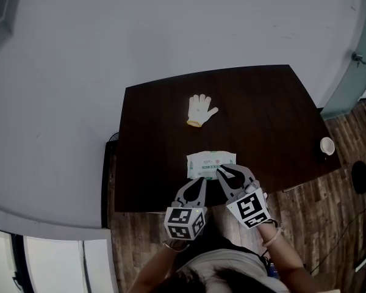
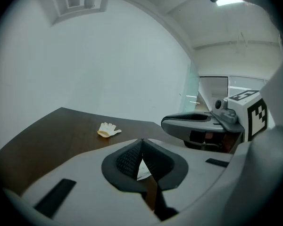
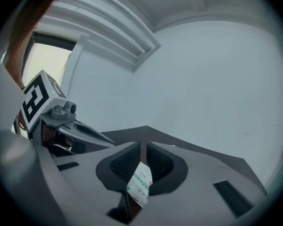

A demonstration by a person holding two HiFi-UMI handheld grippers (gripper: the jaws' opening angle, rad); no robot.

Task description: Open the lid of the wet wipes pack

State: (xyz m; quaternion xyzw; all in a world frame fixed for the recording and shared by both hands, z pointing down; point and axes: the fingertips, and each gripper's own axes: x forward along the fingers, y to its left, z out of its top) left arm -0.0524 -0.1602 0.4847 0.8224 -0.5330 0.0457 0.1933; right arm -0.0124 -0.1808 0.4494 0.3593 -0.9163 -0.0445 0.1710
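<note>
We are hovering at the wet wipes pack (image 1: 211,163), left tool (image 1: 200,181) closed, right tool (image 1: 220,171) narrowly parted, judging the lid's lip needs catching next.

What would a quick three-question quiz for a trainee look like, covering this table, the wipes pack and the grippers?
1. Multiple choice: in the head view, what lies on the table beyond the wet wipes pack, farther from the person?
A. a white glove
B. a spoon
C. a bottle

2. True or false: a cup stands near the table's right edge in the head view.

3. Short answer: in the right gripper view, do the jaws of the right gripper stand together or apart?

Key: 1 A. 2 True. 3 Apart, with the wet wipes pack showing in the gap.
</note>
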